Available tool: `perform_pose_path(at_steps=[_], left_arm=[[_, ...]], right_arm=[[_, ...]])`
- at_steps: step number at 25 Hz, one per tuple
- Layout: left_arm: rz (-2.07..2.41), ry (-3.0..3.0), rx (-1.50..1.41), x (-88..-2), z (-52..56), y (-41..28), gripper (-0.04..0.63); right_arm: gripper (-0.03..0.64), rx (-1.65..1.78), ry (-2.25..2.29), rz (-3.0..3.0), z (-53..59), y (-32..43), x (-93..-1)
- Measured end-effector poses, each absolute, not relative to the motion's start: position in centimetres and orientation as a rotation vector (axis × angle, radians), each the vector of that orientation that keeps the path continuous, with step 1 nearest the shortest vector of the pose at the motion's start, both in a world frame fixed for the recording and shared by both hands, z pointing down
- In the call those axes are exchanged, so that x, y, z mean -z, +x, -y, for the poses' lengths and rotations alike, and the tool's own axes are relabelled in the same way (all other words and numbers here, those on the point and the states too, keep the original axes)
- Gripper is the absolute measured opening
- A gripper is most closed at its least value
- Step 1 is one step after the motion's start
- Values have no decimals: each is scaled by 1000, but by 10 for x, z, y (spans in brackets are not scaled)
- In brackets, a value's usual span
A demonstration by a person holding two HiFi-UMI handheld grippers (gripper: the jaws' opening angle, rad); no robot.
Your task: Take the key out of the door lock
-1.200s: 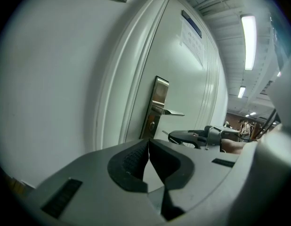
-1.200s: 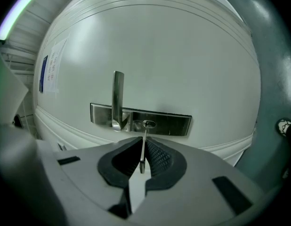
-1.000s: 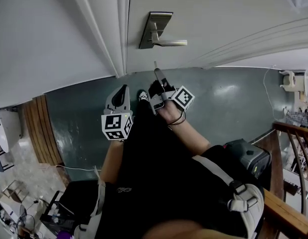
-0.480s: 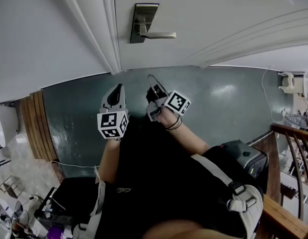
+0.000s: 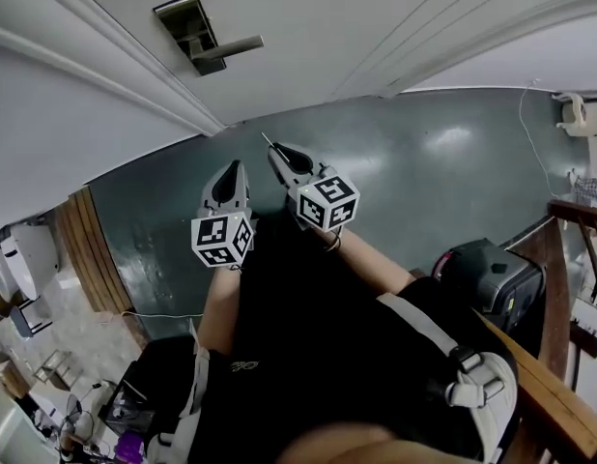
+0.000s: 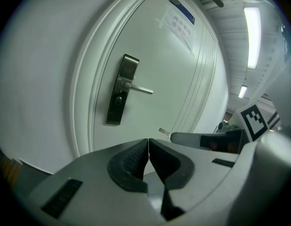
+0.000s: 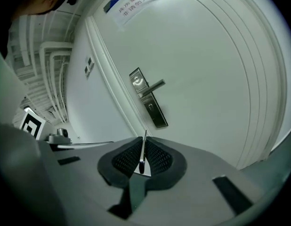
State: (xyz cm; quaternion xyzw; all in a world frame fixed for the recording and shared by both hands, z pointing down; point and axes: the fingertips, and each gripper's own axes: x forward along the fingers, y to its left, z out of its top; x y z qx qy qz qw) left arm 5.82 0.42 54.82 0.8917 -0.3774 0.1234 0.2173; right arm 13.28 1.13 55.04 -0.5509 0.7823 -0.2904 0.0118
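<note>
Key out of door lock
Right gripper pinches it, lock farther ahead than 1 second ago; left gripper pressed together, empty.

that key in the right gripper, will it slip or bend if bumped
Probably stiff: the key is a thin flat metal blade, standing straight in the right gripper. It likely weighs little for its length. Smooth and pinched only by its flat faces, it might pivot if its tip is knocked.

Key at the tip of the right tongs, left tongs just beside, door lock well apart
</note>
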Motion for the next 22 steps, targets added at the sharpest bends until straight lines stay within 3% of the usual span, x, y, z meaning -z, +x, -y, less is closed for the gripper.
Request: perform_pose_path(at_steps=[8,15,22], left_arm=[[922,2544,-371,-529,-17,84,25],[880,2664,-195,-467,-1,76,25],[900,2779,-30,-399,31,58,25]], right_arm=[[31,688,-1838,-2477,-23,149,-518],[32,312,-1991,-2474,-16,156,-450],[31,181,-2014,-2400,1,141,-395]])
